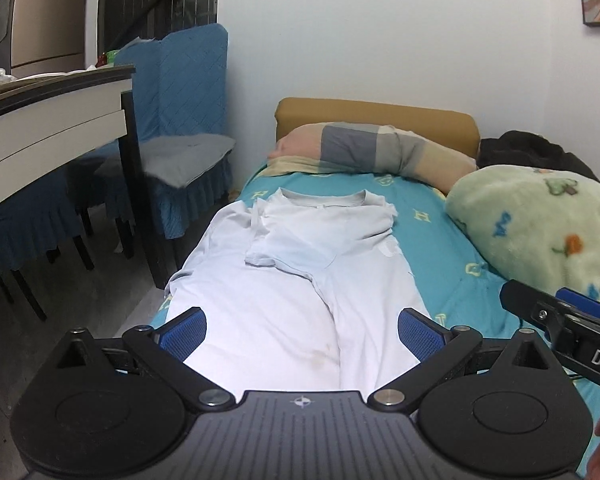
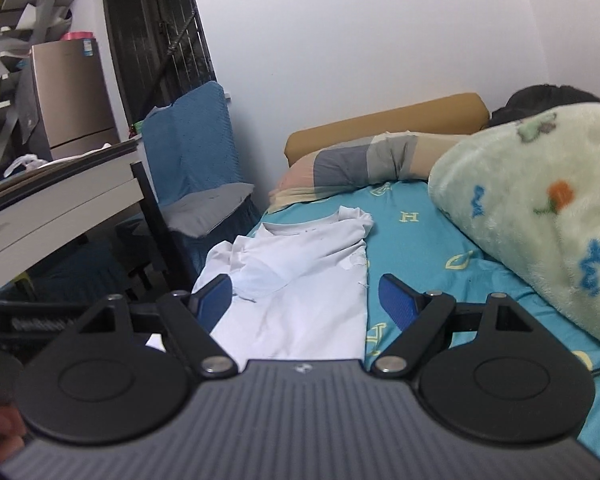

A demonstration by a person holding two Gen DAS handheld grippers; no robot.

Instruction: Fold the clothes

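Note:
A white T-shirt (image 1: 284, 280) lies lengthwise on the bed, collar toward the pillow, with one sleeve folded in across the chest. My left gripper (image 1: 302, 330) hovers open over the shirt's lower part, nothing between its blue pads. In the right wrist view the same T-shirt (image 2: 300, 280) spreads ahead. My right gripper (image 2: 308, 300) is open above its near right edge, one pad over the cloth and one over the sheet. The right gripper (image 1: 556, 312) also shows at the right edge of the left wrist view.
The bed has a turquoise patterned sheet (image 1: 440, 240). A pillow (image 1: 364, 148) lies at the headboard and a green fleece blanket (image 1: 540, 224) is piled along the right side. A table (image 1: 48, 120) and blue-covered chairs (image 1: 188, 128) stand left of the bed.

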